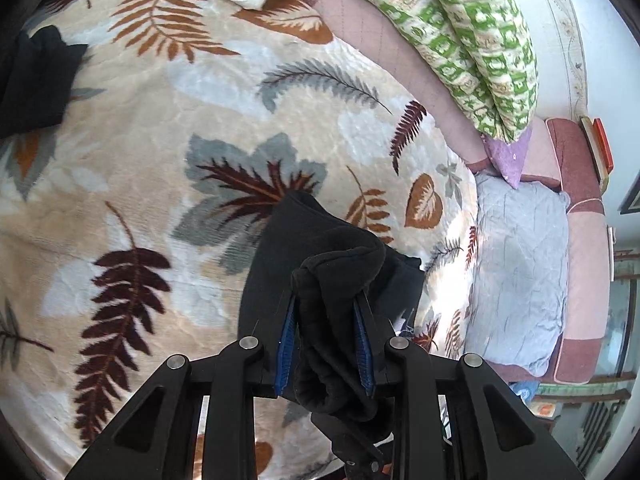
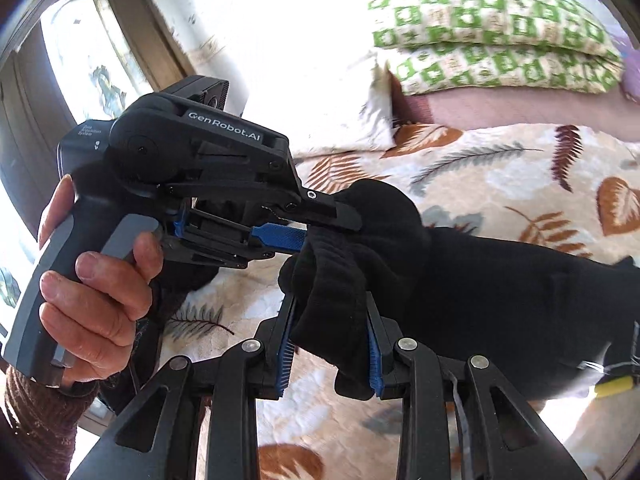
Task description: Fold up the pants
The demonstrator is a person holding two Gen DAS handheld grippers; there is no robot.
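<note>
The black pants [image 1: 320, 240] hang bunched above a leaf-patterned blanket [image 1: 160, 160]. In the left wrist view my left gripper [image 1: 326, 300] is shut on a thick fold of the black fabric, blue pads pressing both sides. In the right wrist view my right gripper [image 2: 329, 300] is shut on a ribbed black edge of the pants [image 2: 500, 292], which trail off to the right over the blanket [image 2: 500, 168]. Just above it, a hand [image 2: 100, 280] holds the left gripper [image 2: 332, 232], also clamped on the same bunch. The two grippers are close together.
Another black garment [image 1: 36, 80] lies at the blanket's far left. Green-patterned pillows [image 1: 460, 40] are stacked at the back on a pink mattress [image 1: 400, 52]. A pale blue cushion [image 1: 520, 272] lies to the right, near the bed's edge.
</note>
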